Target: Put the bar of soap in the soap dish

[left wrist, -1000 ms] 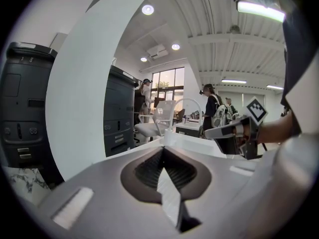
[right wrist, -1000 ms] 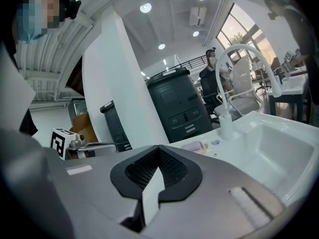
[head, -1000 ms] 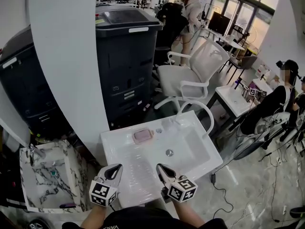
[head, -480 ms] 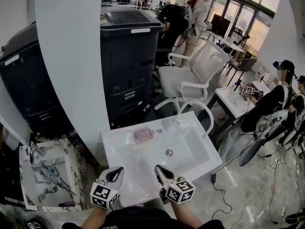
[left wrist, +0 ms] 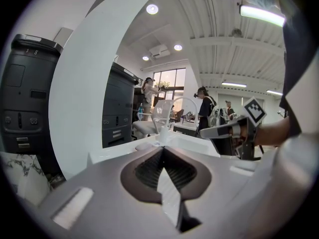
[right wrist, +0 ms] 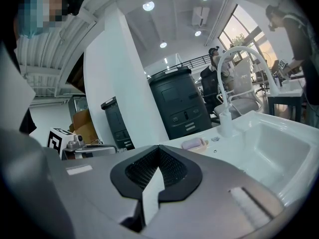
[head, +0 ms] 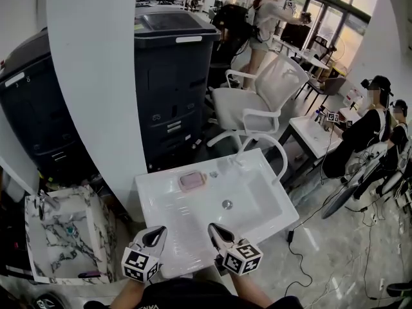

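Soap (head: pixel 192 181) sits in the soap dish (head: pixel 203 185) on the sink's (head: pixel 154 201) far ledge.
Your left gripper (head: pixel 156 229) and right gripper (head: pixel 214 226) hover at its near edge, clenched and empty.

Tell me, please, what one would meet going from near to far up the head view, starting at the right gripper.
right gripper → sink drain → pink bar of soap → white chair → standing person
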### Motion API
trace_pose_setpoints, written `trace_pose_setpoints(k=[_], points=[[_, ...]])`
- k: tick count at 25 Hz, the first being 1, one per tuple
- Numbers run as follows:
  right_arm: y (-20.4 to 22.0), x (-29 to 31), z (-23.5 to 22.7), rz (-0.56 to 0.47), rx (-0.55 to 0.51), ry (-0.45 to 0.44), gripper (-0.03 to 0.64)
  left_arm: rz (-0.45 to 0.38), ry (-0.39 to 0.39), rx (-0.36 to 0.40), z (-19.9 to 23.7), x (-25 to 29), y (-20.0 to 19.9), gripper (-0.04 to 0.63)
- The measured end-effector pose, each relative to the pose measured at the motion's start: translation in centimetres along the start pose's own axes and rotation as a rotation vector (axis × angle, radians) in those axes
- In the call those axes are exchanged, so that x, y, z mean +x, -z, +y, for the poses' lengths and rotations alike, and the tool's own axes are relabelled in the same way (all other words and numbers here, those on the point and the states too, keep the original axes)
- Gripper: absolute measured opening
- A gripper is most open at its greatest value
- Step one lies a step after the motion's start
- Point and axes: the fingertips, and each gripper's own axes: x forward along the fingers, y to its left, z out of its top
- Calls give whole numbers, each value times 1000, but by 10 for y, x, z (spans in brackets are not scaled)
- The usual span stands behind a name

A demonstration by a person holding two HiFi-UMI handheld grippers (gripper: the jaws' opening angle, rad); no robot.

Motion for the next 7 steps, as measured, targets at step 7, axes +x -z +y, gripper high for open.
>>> trace_pose_setpoints(k=[7], points=[[2,-2,-3,1,2,1,2,-3,-2,-3,-1,3,3,52]])
